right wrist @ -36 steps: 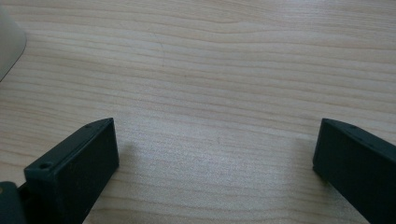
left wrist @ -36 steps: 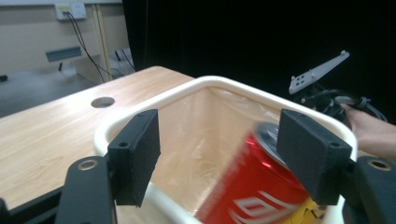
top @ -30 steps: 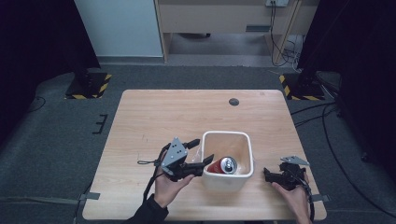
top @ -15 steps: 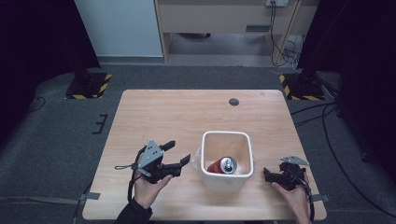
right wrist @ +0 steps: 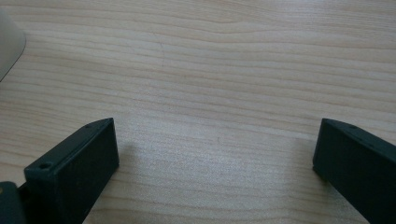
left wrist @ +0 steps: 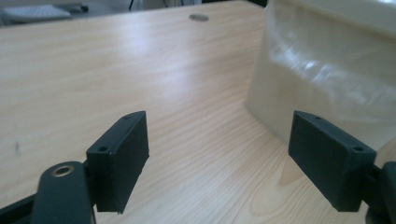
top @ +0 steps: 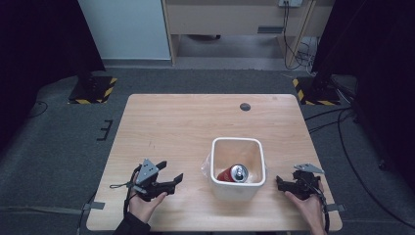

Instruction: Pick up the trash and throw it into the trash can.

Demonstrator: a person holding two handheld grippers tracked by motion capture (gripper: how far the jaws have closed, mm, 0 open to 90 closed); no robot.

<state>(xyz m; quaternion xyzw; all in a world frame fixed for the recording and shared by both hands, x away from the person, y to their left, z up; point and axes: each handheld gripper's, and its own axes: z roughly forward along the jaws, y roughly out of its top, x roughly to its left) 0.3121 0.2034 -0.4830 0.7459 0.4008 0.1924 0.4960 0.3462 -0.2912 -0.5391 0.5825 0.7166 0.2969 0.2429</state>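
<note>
A white square bin (top: pixel 238 188) stands on the wooden table (top: pixel 195 127), right of its middle. A red drink can (top: pixel 235 174) lies inside the bin with its silver top facing up. My left gripper (top: pixel 171 172) rests low over the table near the front edge, a short way left of the bin, open and empty. In the left gripper view the open jaws frame bare wood, and the bin's wall (left wrist: pixel 327 60) is at the right. My right gripper (top: pixel 280 183) sits close to the bin's right side, open and empty over bare wood (right wrist: pixel 215 93).
A small dark round hole (top: pixel 245 106) marks the table's far side. A bit of clear plastic (top: pixel 207 165) shows at the bin's left wall. Dark floor with cables and yellow-black striped stand bases surrounds the table. The bin's corner (right wrist: pixel 9 46) is at the top left of the right gripper view.
My left gripper has drawn back from the bin's left wall, moving left and toward the front edge. The can stays in the bin. The right gripper has not moved.
</note>
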